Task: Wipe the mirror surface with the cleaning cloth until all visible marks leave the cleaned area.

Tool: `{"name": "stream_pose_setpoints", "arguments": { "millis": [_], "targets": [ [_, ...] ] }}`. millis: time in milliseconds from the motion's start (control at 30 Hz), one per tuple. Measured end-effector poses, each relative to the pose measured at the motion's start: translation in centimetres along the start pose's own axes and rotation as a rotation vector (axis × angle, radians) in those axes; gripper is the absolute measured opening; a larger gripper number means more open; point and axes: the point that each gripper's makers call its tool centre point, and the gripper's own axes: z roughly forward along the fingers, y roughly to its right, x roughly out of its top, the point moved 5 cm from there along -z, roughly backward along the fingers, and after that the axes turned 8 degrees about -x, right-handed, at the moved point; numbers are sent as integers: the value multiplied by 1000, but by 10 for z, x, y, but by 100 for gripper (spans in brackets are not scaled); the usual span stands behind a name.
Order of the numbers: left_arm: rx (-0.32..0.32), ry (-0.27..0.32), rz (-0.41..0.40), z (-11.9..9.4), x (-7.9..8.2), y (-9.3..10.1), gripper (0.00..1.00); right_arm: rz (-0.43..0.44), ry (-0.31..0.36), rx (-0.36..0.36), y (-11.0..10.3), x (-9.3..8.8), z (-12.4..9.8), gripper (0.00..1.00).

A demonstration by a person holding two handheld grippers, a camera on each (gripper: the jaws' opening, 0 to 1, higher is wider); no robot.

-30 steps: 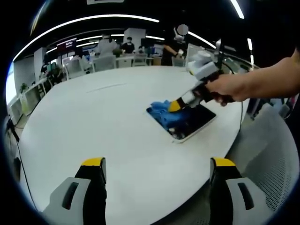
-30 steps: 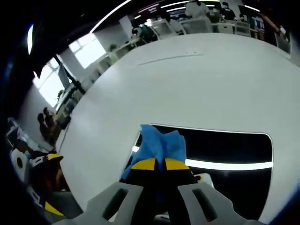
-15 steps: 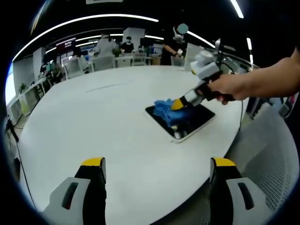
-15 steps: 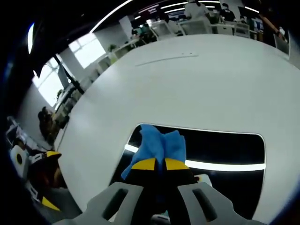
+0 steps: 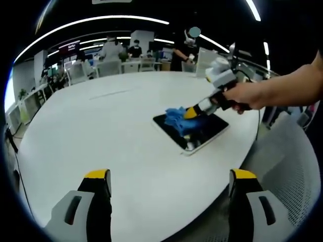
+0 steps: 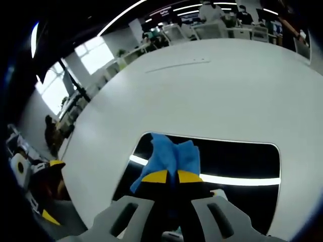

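A dark rectangular mirror (image 5: 194, 132) (image 6: 237, 164) with a white rim lies flat on the white round table (image 5: 101, 131). A blue cleaning cloth (image 5: 176, 119) (image 6: 171, 154) rests on the mirror's far-left part. My right gripper (image 6: 167, 176) is shut on the cloth and presses it onto the glass; in the left gripper view that right gripper (image 5: 191, 113) is held by a hand coming in from the right. My left gripper (image 5: 170, 184) stands open low over the table's near part, well short of the mirror, with nothing between its fingers.
The table's near-right edge (image 5: 237, 166) runs just past the mirror, with a mesh chair (image 5: 292, 166) beyond it. Desks, chairs and people (image 5: 121, 53) stand far behind the table. A ceiling light reflects as a bright streak in the mirror (image 6: 242, 179).
The right gripper has slid the cloth a little across the mirror toward its far-left end. The left gripper has kept its place and stayed open.
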Motion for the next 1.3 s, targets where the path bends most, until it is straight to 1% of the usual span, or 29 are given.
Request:
{"name": "stream_pose_setpoints", "arguments": {
  "millis": [233, 900, 1300],
  "targets": [
    [-4, -8, 15, 0, -1, 1, 99, 10, 5, -8, 7, 0, -2, 0],
    [-4, -5, 4, 1, -1, 1, 99, 12, 13, -20, 23, -3, -9, 0],
    [-1, -1, -4, 0, -1, 0, 99, 3, 18, -23, 27, -3, -10, 0]
  ]
}}
